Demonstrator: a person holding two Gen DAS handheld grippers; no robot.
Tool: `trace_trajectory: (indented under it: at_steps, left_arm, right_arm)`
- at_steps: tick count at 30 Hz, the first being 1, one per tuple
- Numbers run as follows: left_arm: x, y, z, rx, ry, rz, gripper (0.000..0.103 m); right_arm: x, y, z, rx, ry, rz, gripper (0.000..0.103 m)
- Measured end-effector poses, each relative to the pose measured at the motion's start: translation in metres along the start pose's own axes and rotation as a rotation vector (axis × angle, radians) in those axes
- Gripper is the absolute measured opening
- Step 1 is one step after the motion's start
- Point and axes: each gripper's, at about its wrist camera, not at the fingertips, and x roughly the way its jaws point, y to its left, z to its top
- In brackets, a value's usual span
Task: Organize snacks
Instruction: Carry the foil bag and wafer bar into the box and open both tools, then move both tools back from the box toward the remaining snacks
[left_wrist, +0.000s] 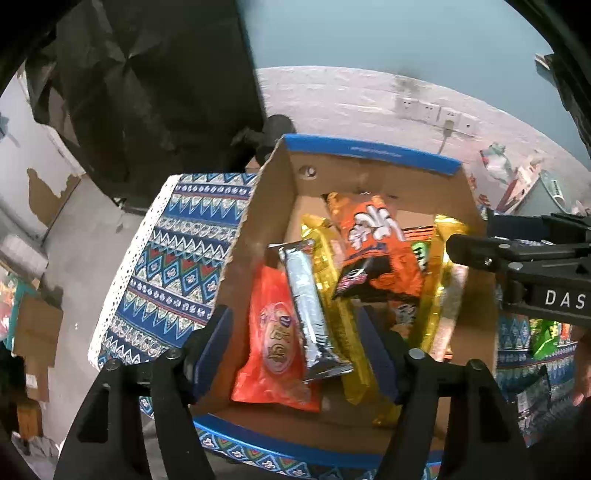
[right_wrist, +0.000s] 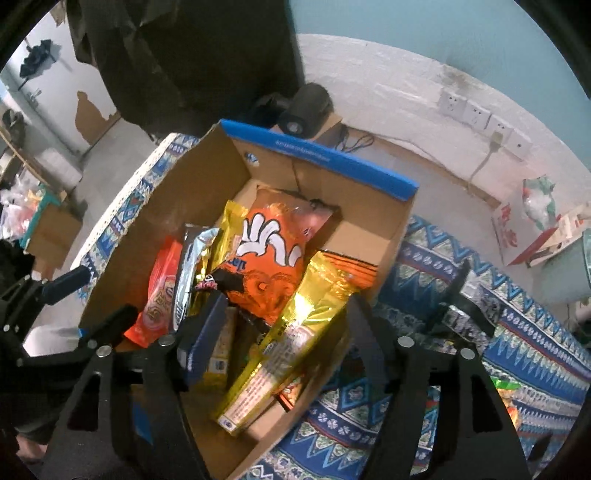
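A cardboard box (left_wrist: 369, 152) with a blue rim stands on a patterned blue tablecloth (left_wrist: 177, 251) and holds several snack packs. In the left wrist view a red-orange packet (left_wrist: 275, 332) and a silver packet (left_wrist: 310, 306) lie below my left gripper (left_wrist: 295, 350), whose jaws stand apart and press on nothing. An orange bag with a white hand print (right_wrist: 273, 251) lies on top in the middle. My right gripper (right_wrist: 286, 332) is open over a gold packet (right_wrist: 306, 325) that leans on the box's right wall. The two grippers hang side by side over the box.
A black cylinder (right_wrist: 306, 107) sits behind the box, and dark cloth (right_wrist: 192, 55) hangs beyond it. Wall sockets (right_wrist: 480, 114) with a cable run along the back wall. A green packet (left_wrist: 543, 336) lies on the cloth right of the box. A red-and-white carton (right_wrist: 517, 229) stands further right.
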Motion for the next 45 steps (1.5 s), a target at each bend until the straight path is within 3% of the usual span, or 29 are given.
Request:
trace_trajectory:
  at_steps: [8, 35, 45]
  left_arm:
    - [-0.018, -0.025, 0.004, 0.03, -0.028, -0.061, 0.076]
    - [-0.045, -0.149, -0.002, 0.258, -0.054, -0.157, 0.076]
    - [-0.03, -0.19, -0.008, 0.316, -0.003, -0.181, 0.076]
  right_arm:
    - [-0.021, -0.02, -0.01, 0.002, -0.017, -0.038, 0.079]
    - [-0.083, -0.135, -0.083, 0.141, -0.015, -0.143, 0.079]
    - [-0.085, -0.188, -0.114, 0.23, 0.019, -0.179, 0.079]
